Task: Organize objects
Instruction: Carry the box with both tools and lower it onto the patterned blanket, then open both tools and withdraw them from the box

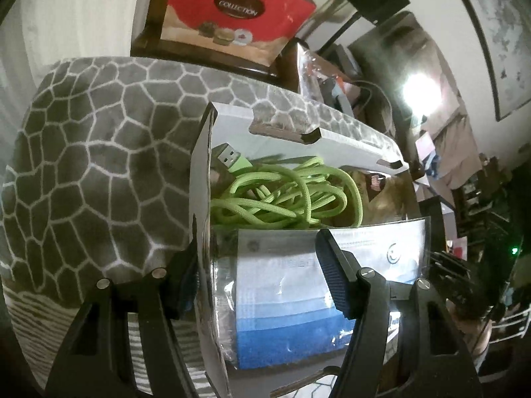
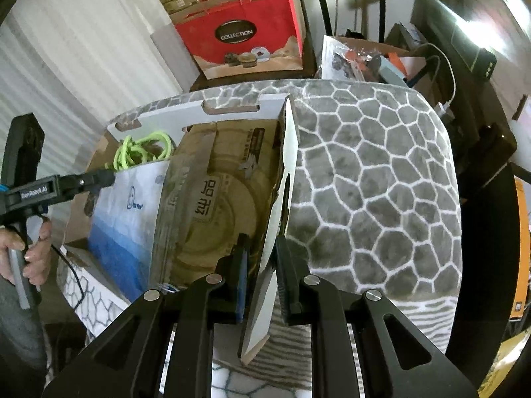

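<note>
An open cardboard box (image 2: 232, 199) with white outer walls rests on a grey mat with a white cell pattern (image 2: 381, 182). Inside lie a coiled green USB cable (image 1: 282, 192), also seen in the right wrist view (image 2: 142, 149), and a plastic pack of blue and white face masks (image 1: 285, 298), also seen there (image 2: 122, 215). My left gripper (image 1: 259, 275) straddles the box's left wall (image 1: 202, 199), one finger outside, one finger (image 1: 335, 278) inside against the mask pack. My right gripper (image 2: 262, 272) is shut on the box's right flap (image 2: 282, 199).
A red "Collection" paper bag (image 2: 245, 36) stands on a dark table behind the mat. A cluttered cardboard box (image 2: 371, 59) with cables sits at the back right. A white wall is on the left; dark furniture is on the right.
</note>
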The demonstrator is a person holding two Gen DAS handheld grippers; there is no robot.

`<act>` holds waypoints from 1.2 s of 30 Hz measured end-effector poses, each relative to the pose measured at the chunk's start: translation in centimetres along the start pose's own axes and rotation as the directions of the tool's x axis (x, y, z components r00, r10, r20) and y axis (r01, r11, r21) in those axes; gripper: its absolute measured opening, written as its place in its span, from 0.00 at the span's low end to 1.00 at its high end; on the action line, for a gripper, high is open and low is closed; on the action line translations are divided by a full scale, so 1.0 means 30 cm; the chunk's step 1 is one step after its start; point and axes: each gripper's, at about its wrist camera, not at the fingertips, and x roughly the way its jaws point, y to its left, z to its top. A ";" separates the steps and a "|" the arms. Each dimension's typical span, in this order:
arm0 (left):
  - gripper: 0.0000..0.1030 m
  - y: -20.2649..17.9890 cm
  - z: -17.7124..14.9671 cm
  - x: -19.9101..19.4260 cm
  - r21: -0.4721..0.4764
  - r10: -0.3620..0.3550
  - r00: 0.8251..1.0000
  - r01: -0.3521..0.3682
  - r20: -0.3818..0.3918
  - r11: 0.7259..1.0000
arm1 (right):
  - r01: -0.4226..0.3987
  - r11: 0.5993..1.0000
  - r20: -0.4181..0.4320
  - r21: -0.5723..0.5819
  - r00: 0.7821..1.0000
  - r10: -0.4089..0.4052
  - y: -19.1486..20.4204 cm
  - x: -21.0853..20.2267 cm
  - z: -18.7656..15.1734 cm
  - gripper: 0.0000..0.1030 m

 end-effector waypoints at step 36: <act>0.94 -0.153 -0.365 -0.375 0.100 0.274 0.904 -0.322 0.329 0.942 | 0.188 0.982 0.293 -0.011 0.940 -0.177 0.154 -0.287 -0.225 0.80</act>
